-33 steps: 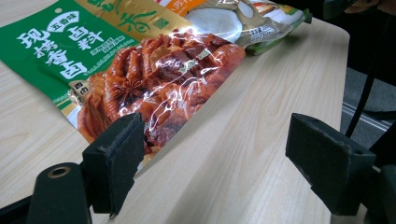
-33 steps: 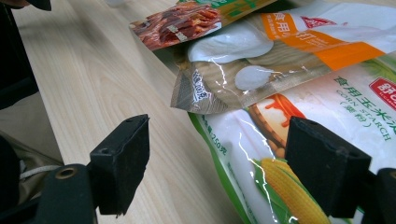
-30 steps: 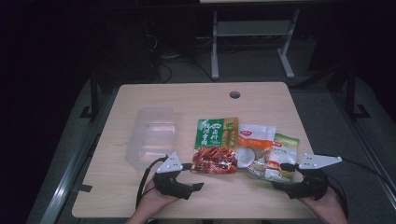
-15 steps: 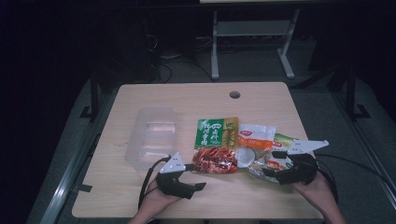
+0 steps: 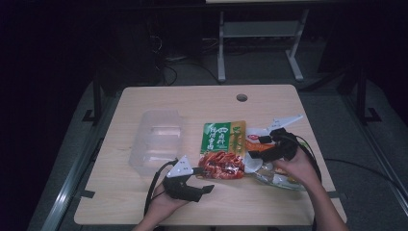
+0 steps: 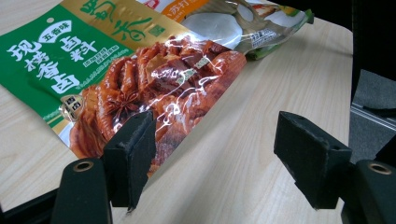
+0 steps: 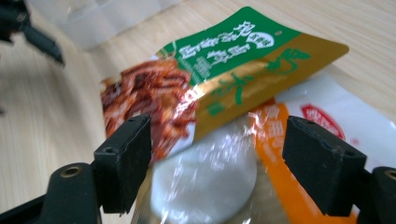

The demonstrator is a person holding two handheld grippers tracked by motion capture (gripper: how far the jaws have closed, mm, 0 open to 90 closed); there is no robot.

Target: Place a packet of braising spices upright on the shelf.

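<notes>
A green and red snack packet (image 5: 221,150) lies flat mid-table, its lower half printed with red braised meat (image 6: 140,88). It overlaps a white and orange packet (image 5: 252,144) that shows a white disc (image 7: 210,182). My left gripper (image 5: 204,179) is open at the red packet's near corner, with its left pad (image 6: 133,149) against the packet's edge. My right gripper (image 5: 257,147) hovers open over the white and orange packet, one jaw on each side of the disc (image 7: 217,158). Neither gripper holds anything.
A clear plastic container (image 5: 156,142) stands left of the packets and shows as a blur in the right gripper view (image 7: 102,14). Another packet with green print (image 5: 278,179) lies under the right hand. The table (image 5: 192,106) has a cable hole (image 5: 241,97) at the back.
My right gripper has moved from the table's right side leftward and away from the person, over the white and orange packet. My left gripper has barely shifted.
</notes>
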